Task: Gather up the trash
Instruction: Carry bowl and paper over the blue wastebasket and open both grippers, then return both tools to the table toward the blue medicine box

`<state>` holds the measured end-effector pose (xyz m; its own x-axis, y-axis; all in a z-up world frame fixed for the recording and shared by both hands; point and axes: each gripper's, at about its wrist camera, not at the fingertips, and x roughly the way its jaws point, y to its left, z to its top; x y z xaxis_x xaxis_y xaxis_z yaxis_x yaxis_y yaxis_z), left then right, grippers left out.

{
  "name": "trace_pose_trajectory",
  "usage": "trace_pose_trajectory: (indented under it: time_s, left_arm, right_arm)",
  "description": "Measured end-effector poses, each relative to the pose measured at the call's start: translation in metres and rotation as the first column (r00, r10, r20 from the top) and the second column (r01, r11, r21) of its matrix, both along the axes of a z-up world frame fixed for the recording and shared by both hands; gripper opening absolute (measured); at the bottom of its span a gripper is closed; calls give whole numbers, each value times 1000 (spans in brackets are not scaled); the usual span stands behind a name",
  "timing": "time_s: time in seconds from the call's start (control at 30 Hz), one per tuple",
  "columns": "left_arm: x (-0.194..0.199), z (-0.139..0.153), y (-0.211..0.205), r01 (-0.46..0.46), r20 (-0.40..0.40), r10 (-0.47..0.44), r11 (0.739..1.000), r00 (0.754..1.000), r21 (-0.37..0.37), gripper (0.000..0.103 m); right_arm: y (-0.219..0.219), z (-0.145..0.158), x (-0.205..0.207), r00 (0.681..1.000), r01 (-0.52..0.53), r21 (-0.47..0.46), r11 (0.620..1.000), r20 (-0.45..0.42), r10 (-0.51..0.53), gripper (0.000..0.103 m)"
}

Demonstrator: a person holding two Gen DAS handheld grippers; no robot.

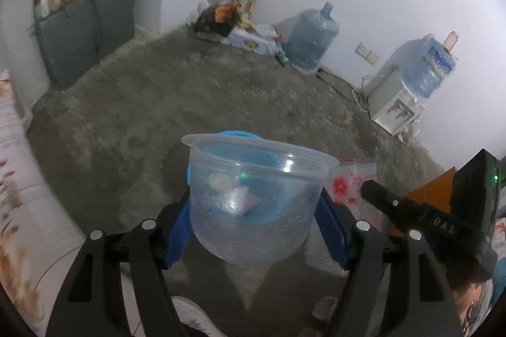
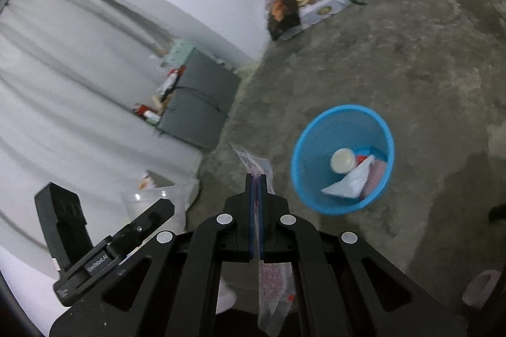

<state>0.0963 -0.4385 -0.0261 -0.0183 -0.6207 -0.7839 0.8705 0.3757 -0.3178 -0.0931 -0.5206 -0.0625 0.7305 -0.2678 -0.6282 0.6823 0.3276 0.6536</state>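
Below, two wrist views of one moment were paired. Left wrist view: the left gripper [image 1: 254,204] clasped a clear plastic bowl [image 1: 256,198] between its blue pads, one pad pressed on each side of the bowl wall, so that the jaws stood wide yet were closed on the bowl. Through the bowl's wall the rim of the blue wastebasket [image 1: 235,134] showed directly behind it, on the bare concrete floor [image 1: 189,90]. To the right of the bowl, the right gripper's black body entered the view beside a clear wrapper with red print.

Right wrist view: the right gripper [image 2: 256,179] was fully closed on that thin clear plastic wrapper [image 2: 253,160], which stuck out beyond the fingertips and hung down behind them. The wastebasket stood on the floor to the right of the fingertips, apart from them; it held a white round lid [image 2: 343,160], a white paper packet [image 2: 351,182] and some pinkish material.

Background, both views: a large water bottle [image 1: 311,36] stood against the white wall, with a water dispenser [image 1: 398,96] farther right and a dark grey cabinet [image 1: 85,30] at left.
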Motion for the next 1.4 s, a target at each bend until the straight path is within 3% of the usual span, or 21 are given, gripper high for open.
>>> trace_pose_trajectory:
  time_s: [0.17, 0.2, 0.27, 0.3, 0.33, 0.47, 0.77, 0.9, 1.2, 1.4]
  left_arm:
    - [8, -31, -58, 39, -24, -38, 998, 999, 43, 71]
    - [11, -40, -69, 48, -25, -46, 997, 999, 62, 79]
    - [20, -56, -90, 22, 0, -22, 996, 1000, 90, 85]
    - [23, -60, -94, 11, 5, -12, 996, 1000, 93, 85]
    - [26, -66, -99, 0, 5, -1, 995, 1000, 101, 86]
    - [37, -71, -98, -44, -69, 51, 995, 996, 95, 86]
    - [28, -22, -58, -51, -25, 51, 998, 998, -21, 88]
    - [18, 11, -27, -41, -2, 41, 995, 999, -92, 88]
    - [-14, 68, 70, -12, 118, 29, 989, 993, -148, 92]
    - [-7, 94, 156, -141, 128, 165, 974, 978, -178, 93]
  right_arm:
    - [-38, -26, 17, 996, 62, -21, 998, -71, -63, 1]
    - [-45, -32, 18, 993, 80, -22, 997, -83, -81, 6]
    - [-61, -47, 23, 986, 119, -41, 992, -112, -123, 17]
    - [-69, -57, 25, 980, 134, -37, 990, -141, -138, 39]
    - [-72, -63, 26, 978, 143, -31, 989, -152, -146, 48]
    - [-72, -74, 21, 973, 163, -5, 987, -164, -162, 48]
    - [-34, -57, 6, 969, 187, -24, 982, -159, -189, 53]
    - [-5, -33, 2, 965, 178, -91, 980, -176, -192, 64]
    - [62, 36, 22, 957, 19, -322, 947, -269, -111, 87]
    - [106, 59, 49, 954, -118, -405, 907, -301, -10, 95]
